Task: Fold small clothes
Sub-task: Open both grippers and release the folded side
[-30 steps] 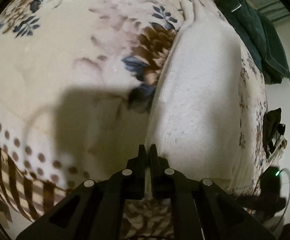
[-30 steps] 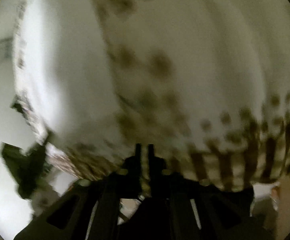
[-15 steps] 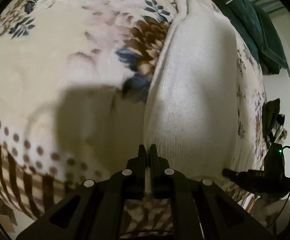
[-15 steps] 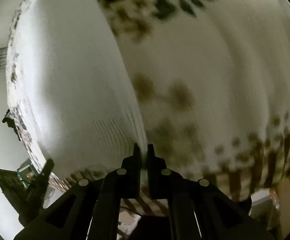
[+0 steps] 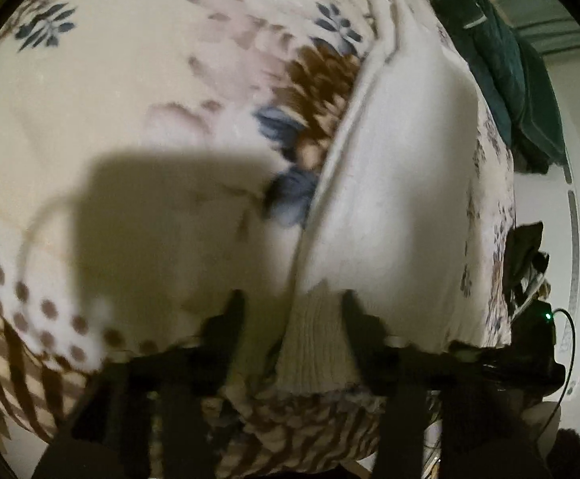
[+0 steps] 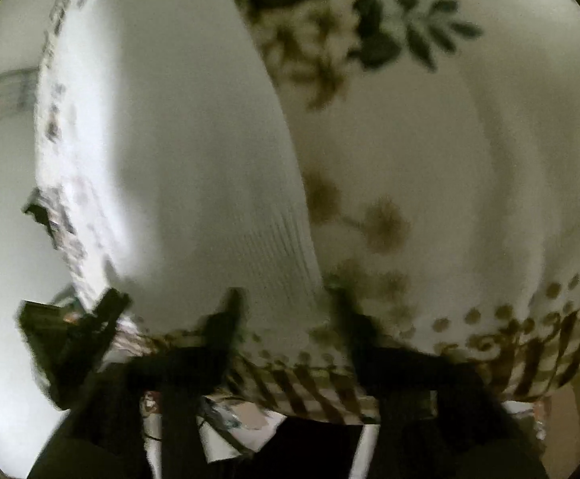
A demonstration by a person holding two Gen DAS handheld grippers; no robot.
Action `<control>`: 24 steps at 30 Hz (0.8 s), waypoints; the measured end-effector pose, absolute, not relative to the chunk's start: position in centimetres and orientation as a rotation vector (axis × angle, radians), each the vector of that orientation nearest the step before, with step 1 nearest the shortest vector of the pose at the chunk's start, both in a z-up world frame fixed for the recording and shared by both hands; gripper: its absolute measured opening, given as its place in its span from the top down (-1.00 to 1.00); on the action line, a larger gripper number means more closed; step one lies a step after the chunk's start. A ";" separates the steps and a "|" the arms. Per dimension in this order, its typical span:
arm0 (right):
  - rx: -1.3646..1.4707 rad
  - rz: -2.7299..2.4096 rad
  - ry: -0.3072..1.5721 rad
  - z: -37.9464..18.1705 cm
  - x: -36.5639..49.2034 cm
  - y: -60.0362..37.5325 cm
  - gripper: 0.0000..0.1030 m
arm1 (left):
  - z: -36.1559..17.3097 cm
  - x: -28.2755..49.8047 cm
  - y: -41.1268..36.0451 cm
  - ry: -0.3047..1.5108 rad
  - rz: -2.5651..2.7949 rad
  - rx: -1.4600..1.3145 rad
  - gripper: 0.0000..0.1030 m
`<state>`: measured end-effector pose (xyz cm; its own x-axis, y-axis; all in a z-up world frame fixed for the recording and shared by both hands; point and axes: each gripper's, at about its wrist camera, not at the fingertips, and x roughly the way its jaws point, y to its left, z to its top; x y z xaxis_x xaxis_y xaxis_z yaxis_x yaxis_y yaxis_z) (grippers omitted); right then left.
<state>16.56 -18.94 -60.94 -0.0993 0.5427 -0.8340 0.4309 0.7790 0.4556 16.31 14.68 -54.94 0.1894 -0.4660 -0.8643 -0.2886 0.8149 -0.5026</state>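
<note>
At the near edge of the bed, the left gripper point(image 5: 291, 299) has its jaws spread wide, and the ribbed hem of the white knit garment point(image 5: 389, 199) lies between them, gripped by neither. The right gripper point(image 6: 286, 299) likewise stands with jaws wide apart, over the same hem, holding nothing. The garment point(image 6: 194, 159) lies flat and long on the floral blanket point(image 5: 150, 80), reaching from the near edge toward the far side; its long folded edge runs up the middle of the left view. Bare blanket spreads broadly to its other side. Farther off, dark green clothing point(image 5: 501, 64) is heaped at the bed's far corner
</note>
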 end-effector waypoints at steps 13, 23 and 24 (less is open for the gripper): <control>0.744 0.037 1.464 -58.1 33.7 -21.1 -0.21 | -49.9 32.9 11.4 1.167 -0.236 -0.640 -0.13; 0.631 0.006 1.387 -58.0 52.9 -21.6 -0.21 | -54.2 49.0 4.9 1.238 -0.324 -0.490 0.19; 0.632 0.005 1.394 -58.4 53.4 -22.2 -0.21 | -54.1 48.9 5.0 1.216 -0.330 -0.468 0.86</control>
<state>53.41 -22.20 -58.37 0.2034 0.3641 -0.9089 0.3576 0.8365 0.4152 48.95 5.01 -54.10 0.3187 -0.4831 -0.8155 -0.0050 0.8595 -0.5111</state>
